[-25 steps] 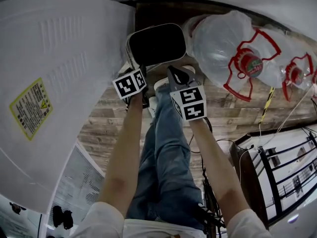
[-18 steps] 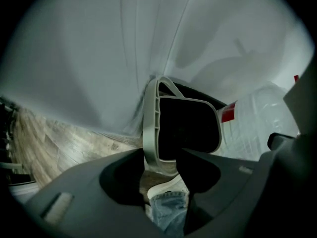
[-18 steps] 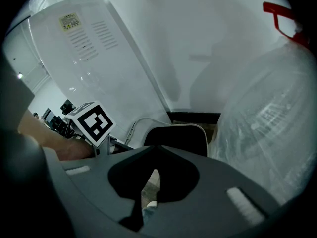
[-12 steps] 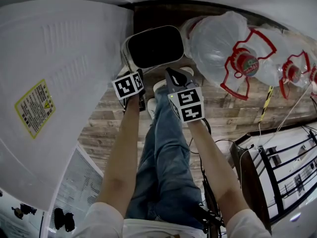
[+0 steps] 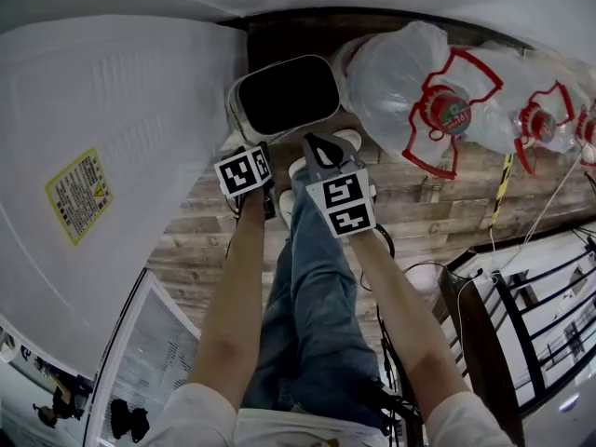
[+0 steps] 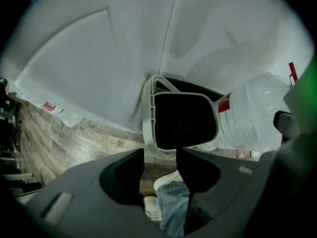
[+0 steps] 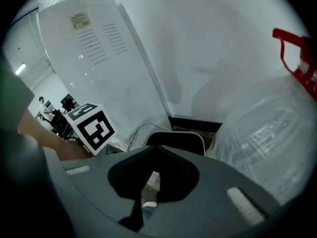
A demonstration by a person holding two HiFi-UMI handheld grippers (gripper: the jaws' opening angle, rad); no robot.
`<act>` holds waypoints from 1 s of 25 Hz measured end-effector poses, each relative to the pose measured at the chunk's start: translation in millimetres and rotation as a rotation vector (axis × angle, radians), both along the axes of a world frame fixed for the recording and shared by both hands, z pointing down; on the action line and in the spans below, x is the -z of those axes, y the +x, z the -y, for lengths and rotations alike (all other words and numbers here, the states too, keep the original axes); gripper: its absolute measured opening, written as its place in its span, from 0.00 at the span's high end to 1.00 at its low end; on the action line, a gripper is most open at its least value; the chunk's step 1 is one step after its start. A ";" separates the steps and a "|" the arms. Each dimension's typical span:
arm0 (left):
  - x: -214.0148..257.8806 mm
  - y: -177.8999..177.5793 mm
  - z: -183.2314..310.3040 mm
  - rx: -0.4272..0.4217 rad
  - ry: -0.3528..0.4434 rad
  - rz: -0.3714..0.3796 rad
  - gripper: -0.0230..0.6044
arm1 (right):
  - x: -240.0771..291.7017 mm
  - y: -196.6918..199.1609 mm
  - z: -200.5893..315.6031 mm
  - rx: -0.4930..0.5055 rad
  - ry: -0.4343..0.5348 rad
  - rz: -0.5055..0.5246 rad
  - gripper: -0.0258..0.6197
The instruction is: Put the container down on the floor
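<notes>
The container (image 5: 238,101) stands upright on the floor (image 5: 205,222), between a white appliance (image 5: 112,156) and a jug (image 5: 410,73). The left gripper (image 6: 161,155) is near its rim, jaws apart and empty. The right gripper (image 7: 151,177) has its jaws nearly together, holding nothing.

One container (image 5: 284,96) stands at the far edge of the floor (image 5: 200,240). Three clear water jugs line that edge to its right: a near jug (image 5: 391,63), a middle jug (image 5: 545,124) and a far jug (image 5: 589,124), the last cut off by the picture's right side. Each shows one red cap. One large white appliance (image 5: 121,138) fills the left side and carries one yellow label (image 5: 79,194). There are two grippers, the left gripper (image 6: 161,155) and the right gripper (image 7: 151,180), each bearing one marker cube. Two white shoes (image 6: 168,180) rest on the floor. One black rack (image 5: 521,324) stands at the right.
</notes>
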State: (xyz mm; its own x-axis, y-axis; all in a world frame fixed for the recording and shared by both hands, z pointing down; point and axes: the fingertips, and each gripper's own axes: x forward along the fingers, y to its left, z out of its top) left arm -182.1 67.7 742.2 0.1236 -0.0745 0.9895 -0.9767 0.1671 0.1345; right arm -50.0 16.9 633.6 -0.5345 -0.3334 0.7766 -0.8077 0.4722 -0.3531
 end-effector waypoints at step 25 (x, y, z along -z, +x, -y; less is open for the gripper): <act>163.3 74.2 73.0 -0.369 0.322 -0.199 0.87 | 122.3 46.5 27.8 -0.108 0.165 -0.091 0.92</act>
State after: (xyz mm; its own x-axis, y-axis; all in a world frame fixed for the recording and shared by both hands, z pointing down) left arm -107.9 -5.3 578.9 0.3821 -0.2867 0.8785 -0.9131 -0.2634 0.3112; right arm -3.5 -11.0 511.3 -0.4190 -0.5117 0.7501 -0.8818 0.4261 -0.2019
